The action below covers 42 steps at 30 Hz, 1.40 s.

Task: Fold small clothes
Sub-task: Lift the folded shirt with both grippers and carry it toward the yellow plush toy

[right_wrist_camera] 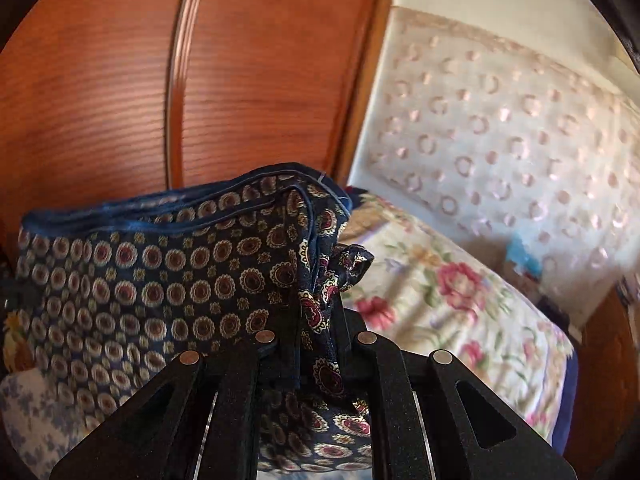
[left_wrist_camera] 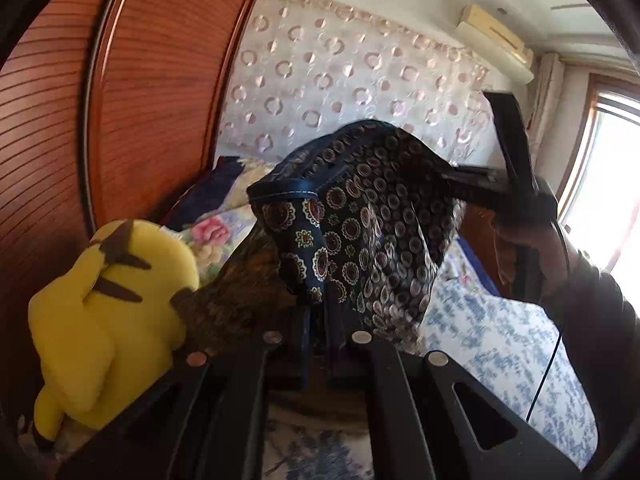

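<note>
Navy patterned cloth (right_wrist_camera: 160, 280) stretched crosswise above the bed (left_wrist_camera: 500, 340), pinched between left gripper (left_wrist_camera: 316, 320) and right gripper (right_wrist_camera: 316, 320), both clenched.

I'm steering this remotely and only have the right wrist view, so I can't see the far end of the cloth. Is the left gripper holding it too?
Observer: Yes. In the left wrist view the left gripper is shut on the patterned cloth, which hangs lifted between both grippers.
Operator: Anything close to the left gripper that I can't see?
Observer: A yellow plush toy sits just to its left, in front of the wooden wardrobe.
Operator: What lies under the cloth on that side?
Observer: A blue and white floral bedsheet. The right gripper shows there too, clamping the cloth's far edge above it.
</note>
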Motion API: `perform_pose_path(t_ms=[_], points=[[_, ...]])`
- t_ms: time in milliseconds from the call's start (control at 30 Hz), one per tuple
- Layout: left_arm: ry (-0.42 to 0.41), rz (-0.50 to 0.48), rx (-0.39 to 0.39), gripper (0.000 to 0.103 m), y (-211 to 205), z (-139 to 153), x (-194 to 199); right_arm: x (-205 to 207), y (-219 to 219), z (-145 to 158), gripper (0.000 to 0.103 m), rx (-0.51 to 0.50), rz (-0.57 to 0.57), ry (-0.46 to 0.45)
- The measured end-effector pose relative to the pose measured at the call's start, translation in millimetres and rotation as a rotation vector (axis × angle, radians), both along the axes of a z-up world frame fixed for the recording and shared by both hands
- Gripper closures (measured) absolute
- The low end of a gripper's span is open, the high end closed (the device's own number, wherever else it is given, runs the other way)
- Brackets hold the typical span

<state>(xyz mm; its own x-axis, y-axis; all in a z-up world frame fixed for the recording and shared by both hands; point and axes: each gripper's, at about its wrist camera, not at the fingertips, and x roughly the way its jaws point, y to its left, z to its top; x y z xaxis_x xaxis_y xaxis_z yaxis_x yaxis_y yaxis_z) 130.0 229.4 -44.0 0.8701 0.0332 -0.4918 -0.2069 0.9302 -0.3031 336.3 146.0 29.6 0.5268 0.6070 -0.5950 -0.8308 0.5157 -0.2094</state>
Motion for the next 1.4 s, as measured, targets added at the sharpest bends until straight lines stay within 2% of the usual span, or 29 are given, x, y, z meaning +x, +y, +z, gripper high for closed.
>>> perform_pose_path(t_ms=[200, 300, 333, 433, 467, 633, 867, 1000, 1100, 1167, 1233, 1300, 1400], points=[[0.039, 0.017, -0.029, 0.101, 16.2, -25.8, -10.6, 7.0, 60.5, -27.4, 0.096, -0.022, 0.029, 0.061], [0.052, 0.017, -0.027, 0.101, 17.0, -30.7, -10.2, 11.6, 73.8, -28.9, 0.091, -0.006, 0.02, 0.092], [0.054, 0.017, -0.027, 0.101, 16.2, -29.8, -10.7, 9.3, 73.0, -26.6, 0.085, -0.004, 0.012, 0.09], [0.06, 0.024, -0.029, 0.101, 17.9, -30.3, -9.8, 4.5, 74.4, -19.4, 0.055, -0.007, -0.023, 0.031], [0.063, 0.024, -0.032, 0.101, 18.7, -30.0, -8.9, 3.8, 69.3, -16.9, 0.051, -0.001, -0.041, 0.02], [0.077, 0.033, -0.005, 0.101, 14.9, -29.0, -8.9, -2.3, 48.0, -22.0, 0.051, 0.038, -0.024, 0.076], [0.102, 0.052, 0.036, 0.098, 5.5, -20.4, -10.8, 13.8, 45.8, -74.4, 0.051, -0.024, -0.087, 0.199], [0.114, 0.062, 0.085, 0.094, -1.0, -13.4, -14.0, 19.2, 41.2, -85.5, 0.051, -0.011, -0.132, 0.204], [0.111, 0.059, 0.128, 0.081, -9.1, -4.8, -20.7, 9.1, 28.6, -74.5, 0.051, 0.018, -0.143, 0.2], [0.102, 0.048, 0.143, 0.063, -15.2, 0.6, -25.9, -0.8, 17.0, -66.8, 0.051, 0.036, -0.145, 0.189], [0.098, 0.038, 0.166, 0.058, -23.3, 5.7, -30.0, -14.0, -0.2, -57.4, 0.051, 0.064, -0.153, 0.179], [0.089, 0.016, 0.191, 0.043, -34.9, 11.6, -35.8, -30.6, -22.1, -49.0, 0.051, 0.093, -0.161, 0.176], [0.069, -0.001, 0.231, 0.042, -51.9, 21.1, -45.5, -59.2, -50.9, -39.3, 0.051, 0.12, -0.174, 0.169]])
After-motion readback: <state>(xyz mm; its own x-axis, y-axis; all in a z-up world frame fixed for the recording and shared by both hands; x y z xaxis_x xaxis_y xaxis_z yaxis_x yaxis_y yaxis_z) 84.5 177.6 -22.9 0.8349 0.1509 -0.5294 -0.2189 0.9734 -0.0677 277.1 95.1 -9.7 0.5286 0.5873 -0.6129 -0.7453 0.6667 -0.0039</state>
